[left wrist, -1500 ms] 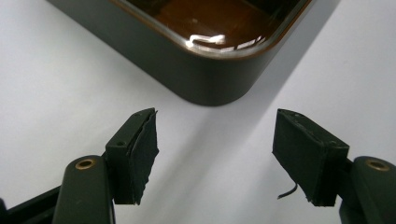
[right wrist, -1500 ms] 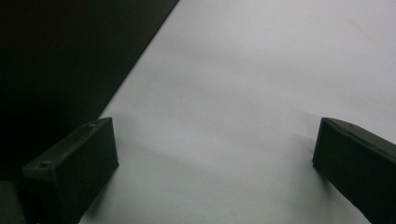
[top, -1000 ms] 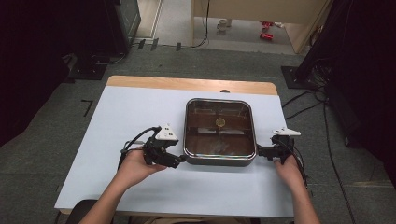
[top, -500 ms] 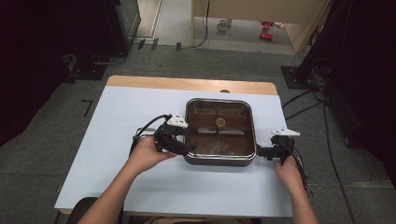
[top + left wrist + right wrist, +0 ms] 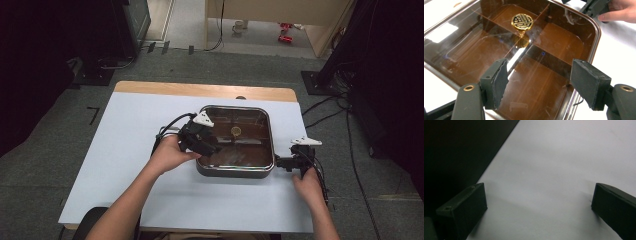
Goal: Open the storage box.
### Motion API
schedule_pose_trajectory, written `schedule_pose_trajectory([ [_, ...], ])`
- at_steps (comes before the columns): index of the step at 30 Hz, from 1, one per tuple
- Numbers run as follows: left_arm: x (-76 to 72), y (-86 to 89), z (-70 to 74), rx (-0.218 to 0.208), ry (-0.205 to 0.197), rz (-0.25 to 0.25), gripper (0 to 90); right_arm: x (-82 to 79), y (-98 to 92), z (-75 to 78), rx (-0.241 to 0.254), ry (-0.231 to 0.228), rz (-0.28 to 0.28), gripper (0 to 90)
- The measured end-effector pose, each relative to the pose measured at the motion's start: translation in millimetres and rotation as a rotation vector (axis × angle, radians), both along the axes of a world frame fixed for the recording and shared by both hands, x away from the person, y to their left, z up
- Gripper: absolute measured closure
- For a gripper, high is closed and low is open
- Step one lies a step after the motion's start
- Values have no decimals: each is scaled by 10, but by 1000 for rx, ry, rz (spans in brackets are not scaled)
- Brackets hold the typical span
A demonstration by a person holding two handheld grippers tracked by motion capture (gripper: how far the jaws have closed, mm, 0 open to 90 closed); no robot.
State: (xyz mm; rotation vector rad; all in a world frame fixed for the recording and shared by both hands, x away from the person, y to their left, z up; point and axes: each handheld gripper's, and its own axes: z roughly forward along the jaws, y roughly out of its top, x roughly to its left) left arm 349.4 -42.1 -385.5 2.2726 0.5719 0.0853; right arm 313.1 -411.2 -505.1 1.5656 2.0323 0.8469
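Left gripper (image 5: 210,145) hung over the near-left part of a square box (image 5: 235,172) with a clear brownish lid (image 5: 564,45), its jaws spread apart and closed on nothing. In the left gripper view the two black pads (image 5: 496,82) stood wide of each other above the lid, with the glossy surface showing between them and no contact to be made out. Ahead of those jaws, towards the lid's middle, rose a small gold knob (image 5: 522,20) with a patterned round top, well clear of the pads. Under the lid, dividing walls split the box into compartments; what lay in them could not be told. The person's left hand (image 5: 167,155) gripped the tool from behind, and a black cable looped off its back.

Further right, past the box's far edge from that gripper, the right gripper (image 5: 280,162) sat just beside the box's right wall, low over the pale table (image 5: 125,130). Whether it touched the wall could not be told. Its jaws too were parted and empty: in the right gripper view the two pads (image 5: 464,210) stood wide, with bare table between them. The right hand (image 5: 307,187) held it from the near side.
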Motion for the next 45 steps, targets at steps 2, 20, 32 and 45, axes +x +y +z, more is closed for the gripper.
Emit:
schedule_pose_trajectory([
  [2, 29, -45, -13, 0, -9, -8, 304, -1, 1, 0, -1, 0, 0, 0],
  [20, 273, -293, -139, 8, -54, 9, 353, 0, -3, -2, 1, -2, 2, 0],
  [32, 432, -557, -308, -8, -58, 9, 391, 2, -5, -2, 1, -1, 2, 0],
  [45, 460, -690, -440, -10, -91, 3, 453, 2, -5, -2, 1, -1, 2, 0],
])
